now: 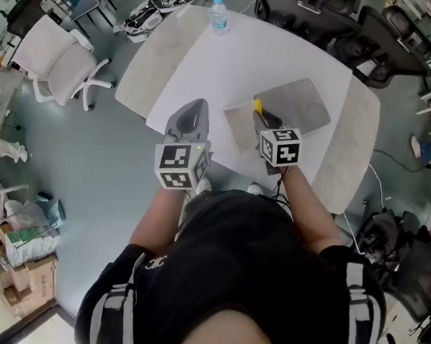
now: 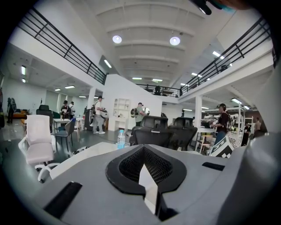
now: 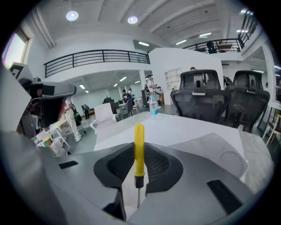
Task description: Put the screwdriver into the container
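The screwdriver (image 3: 139,145) has a slim yellow handle, a black collar and a thin bare metal shaft. It is clamped in the right tool (image 3: 139,160), whose jaws are closed on the handle just above the collar. The handle projects past the jaw tips and the shaft points back toward the camera. In the head view the screwdriver is above the near left part of the grey container (image 1: 304,104) on the white bench (image 1: 232,64). The left tool (image 2: 143,162) has its jaw tips together, with nothing held.

The white tabletop (image 1: 232,64) stands on a grey-green floor (image 1: 103,173). Left of it is a white chair (image 1: 60,60), and behind it are black chairs (image 1: 348,29). High above it, round lights (image 2: 117,39) shine from a white ceiling (image 2: 145,26), beside black railings (image 2: 61,41).
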The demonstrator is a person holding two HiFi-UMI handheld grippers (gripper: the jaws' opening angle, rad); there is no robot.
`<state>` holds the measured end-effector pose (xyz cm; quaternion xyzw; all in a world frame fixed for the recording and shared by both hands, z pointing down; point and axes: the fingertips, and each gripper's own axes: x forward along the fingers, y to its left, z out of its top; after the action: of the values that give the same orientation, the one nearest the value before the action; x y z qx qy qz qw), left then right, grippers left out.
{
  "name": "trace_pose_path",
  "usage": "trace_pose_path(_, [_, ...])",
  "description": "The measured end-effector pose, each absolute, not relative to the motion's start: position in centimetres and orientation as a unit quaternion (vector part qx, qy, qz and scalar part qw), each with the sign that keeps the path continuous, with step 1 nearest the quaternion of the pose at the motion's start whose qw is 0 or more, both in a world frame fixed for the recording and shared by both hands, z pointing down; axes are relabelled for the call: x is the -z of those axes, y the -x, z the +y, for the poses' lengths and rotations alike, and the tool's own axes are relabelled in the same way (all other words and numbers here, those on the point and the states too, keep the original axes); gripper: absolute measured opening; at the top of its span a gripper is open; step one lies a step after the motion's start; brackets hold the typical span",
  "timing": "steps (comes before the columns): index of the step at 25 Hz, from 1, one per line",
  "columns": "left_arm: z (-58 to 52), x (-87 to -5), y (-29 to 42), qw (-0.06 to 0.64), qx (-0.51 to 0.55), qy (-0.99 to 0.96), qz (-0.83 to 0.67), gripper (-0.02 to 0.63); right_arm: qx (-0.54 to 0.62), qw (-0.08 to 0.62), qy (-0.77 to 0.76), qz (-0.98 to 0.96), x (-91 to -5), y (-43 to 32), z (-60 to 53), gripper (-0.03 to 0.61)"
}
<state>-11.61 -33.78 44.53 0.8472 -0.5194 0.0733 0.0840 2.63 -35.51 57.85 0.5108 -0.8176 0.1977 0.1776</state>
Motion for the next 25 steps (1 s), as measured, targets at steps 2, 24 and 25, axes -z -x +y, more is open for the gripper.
trace_pose_path(2, [-33.9, -44.7, 11.7, 0.084, -0.076, -0.847, -0.520, 0.003, -0.215, 0.193, -0.511, -0.810, -59.3, -2.8, -35.6, 0.066])
trace_pose_path(24, [-34.4, -45.8, 16.7, 0.095, -0.072, -0.817, -0.564, 0.003, -0.284, 0.307, -0.511, -0.751, -67.0, -1.1, -37.5, 0.066])
trace_pose_path(25, [-34.4, -45.9, 16.9, 0.096, -0.073, -0.817, -0.564, 0.003, -0.284, 0.318, -0.513, -0.745, -67.4, -1.1, -37.6, 0.066])
